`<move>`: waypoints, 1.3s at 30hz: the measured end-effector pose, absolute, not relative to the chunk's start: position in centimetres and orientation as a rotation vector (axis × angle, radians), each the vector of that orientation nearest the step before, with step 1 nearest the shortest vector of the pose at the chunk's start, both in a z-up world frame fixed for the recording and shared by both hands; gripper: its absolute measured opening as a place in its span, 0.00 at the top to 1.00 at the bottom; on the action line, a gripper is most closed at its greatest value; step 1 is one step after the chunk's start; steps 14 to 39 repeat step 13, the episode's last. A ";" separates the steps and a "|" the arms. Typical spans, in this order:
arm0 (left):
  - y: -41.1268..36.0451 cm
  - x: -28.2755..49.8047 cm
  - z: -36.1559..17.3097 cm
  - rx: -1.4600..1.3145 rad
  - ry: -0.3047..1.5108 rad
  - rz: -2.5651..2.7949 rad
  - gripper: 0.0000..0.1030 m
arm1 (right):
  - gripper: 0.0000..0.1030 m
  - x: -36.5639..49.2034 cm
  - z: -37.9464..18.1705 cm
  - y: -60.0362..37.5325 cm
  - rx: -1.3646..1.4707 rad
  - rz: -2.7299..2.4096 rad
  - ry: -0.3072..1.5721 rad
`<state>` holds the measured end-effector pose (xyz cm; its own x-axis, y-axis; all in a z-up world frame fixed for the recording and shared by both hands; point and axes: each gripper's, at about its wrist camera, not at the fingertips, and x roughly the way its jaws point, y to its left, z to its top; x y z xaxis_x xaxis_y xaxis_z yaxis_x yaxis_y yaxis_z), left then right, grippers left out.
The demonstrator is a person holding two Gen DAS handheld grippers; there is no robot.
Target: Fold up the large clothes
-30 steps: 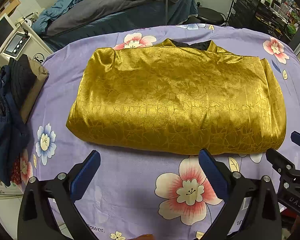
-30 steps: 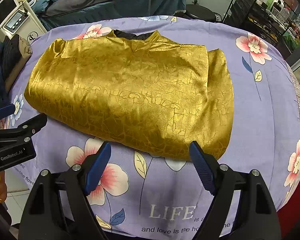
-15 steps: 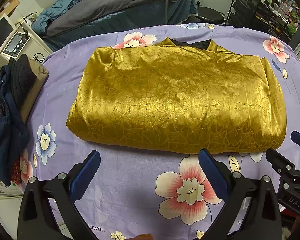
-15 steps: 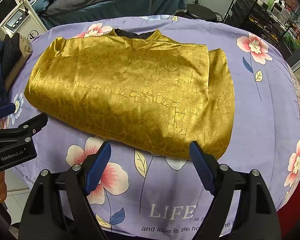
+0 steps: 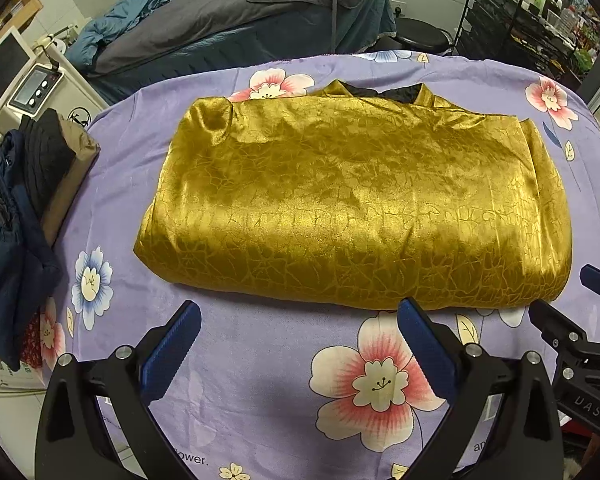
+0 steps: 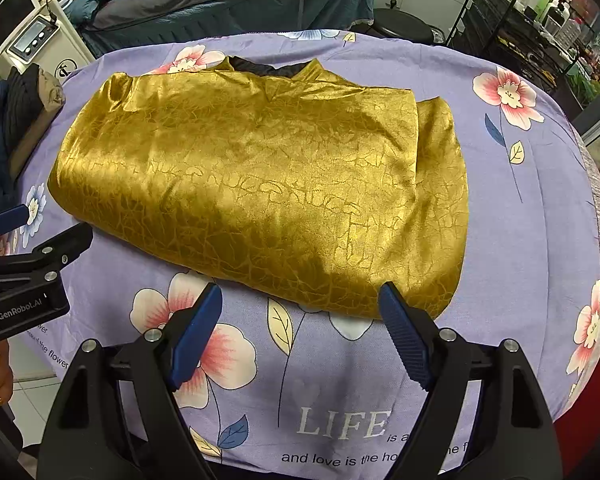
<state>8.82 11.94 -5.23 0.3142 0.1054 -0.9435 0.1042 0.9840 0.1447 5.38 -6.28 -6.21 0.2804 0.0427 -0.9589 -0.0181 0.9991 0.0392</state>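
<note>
- My left gripper [image 5: 298, 336] sits low centre of the left wrist view, jaws wide, nothing between them, over bare cloth [image 5: 260, 380].
- My right gripper [image 6: 300, 320] sits low centre of the right wrist view, jaws wide too, holding nothing.
- Garment [image 5: 352, 200], gold & shiny, lies folded in a rough rectangle mid-frame on the floral purple cloth; dark lining shows at the collar, top edge.
- Its near edge is just beyond both grippers' tips, not touching them.
- In the right view an under-layer of the garment [image 6: 260, 184] sticks out along the right side.
- Dark clothes pile [image 5: 16, 216] at left edge of frame, well apart from the garment.
- Bed [image 5: 236, 20] w/ grey cover in upper frame, black rack [image 5: 520, 20] upper right.
</note>
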 end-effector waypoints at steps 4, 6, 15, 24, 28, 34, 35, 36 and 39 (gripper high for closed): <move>11.8 8.9 -5.4 0.189 1.271 -0.011 0.06 | 0.22 5.4 -6.2 -6.3 0.020 0.041 1.284; 11.8 8.9 -5.5 0.191 1.277 -0.006 0.06 | 0.22 5.3 -6.2 -6.3 0.020 0.040 1.284; 12.0 8.9 -5.7 0.186 1.285 0.001 0.06 | 0.22 5.4 -6.2 -6.3 0.018 0.042 1.284; 12.0 8.9 -5.7 0.186 1.285 0.001 0.06 | 0.22 5.4 -6.2 -6.3 0.018 0.042 1.284; 12.0 8.9 -5.7 0.186 1.285 0.001 0.06 | 0.22 5.4 -6.2 -6.3 0.018 0.042 1.284; 12.0 8.9 -5.7 0.186 1.285 0.001 0.06 | 0.22 5.4 -6.2 -6.3 0.018 0.042 1.284; 12.0 8.9 -5.7 0.186 1.285 0.001 0.06 | 0.22 5.4 -6.2 -6.3 0.018 0.042 1.284; 12.0 8.9 -5.7 0.186 1.285 0.001 0.06 | 0.22 5.4 -6.2 -6.3 0.018 0.042 1.284; 12.0 8.9 -5.7 0.186 1.285 0.001 0.06 | 0.22 5.4 -6.2 -6.3 0.018 0.042 1.284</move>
